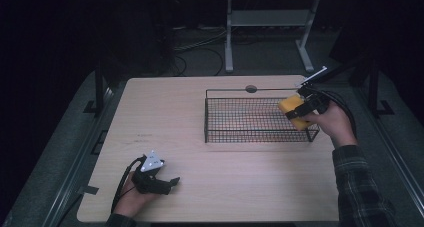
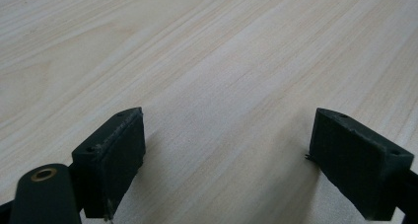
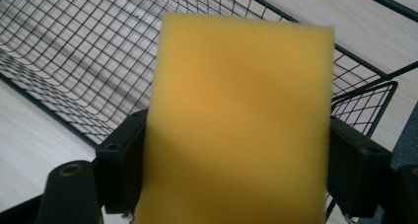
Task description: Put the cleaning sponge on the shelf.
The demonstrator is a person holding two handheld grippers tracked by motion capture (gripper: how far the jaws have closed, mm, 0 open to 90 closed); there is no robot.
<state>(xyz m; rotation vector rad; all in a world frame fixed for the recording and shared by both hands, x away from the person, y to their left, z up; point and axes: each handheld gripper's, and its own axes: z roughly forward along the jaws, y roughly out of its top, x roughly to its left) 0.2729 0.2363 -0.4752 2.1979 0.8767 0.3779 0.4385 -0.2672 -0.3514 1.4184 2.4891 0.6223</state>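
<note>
The table is a light wood-grain surface. The wire basket, black and rectangular, stands on the table's far right part and serves as the reference landmark.

The right gripper is held above the basket's right end, gripped by the person's right hand, whose plaid sleeve extends away from the basket toward the near table edge. Its jaws pinch the yellow sponge from both sides; in the right gripper view the sponge stands between the jaws with the basket's mesh floor behind and below it. In the high view the sponge sits over the basket's right rim, clear of the mesh floor.

The left gripper rests low over the table, well apart from the basket, toward the near left. Its jaws are spread wide with bare wood between them. The left hand holds it.
</note>
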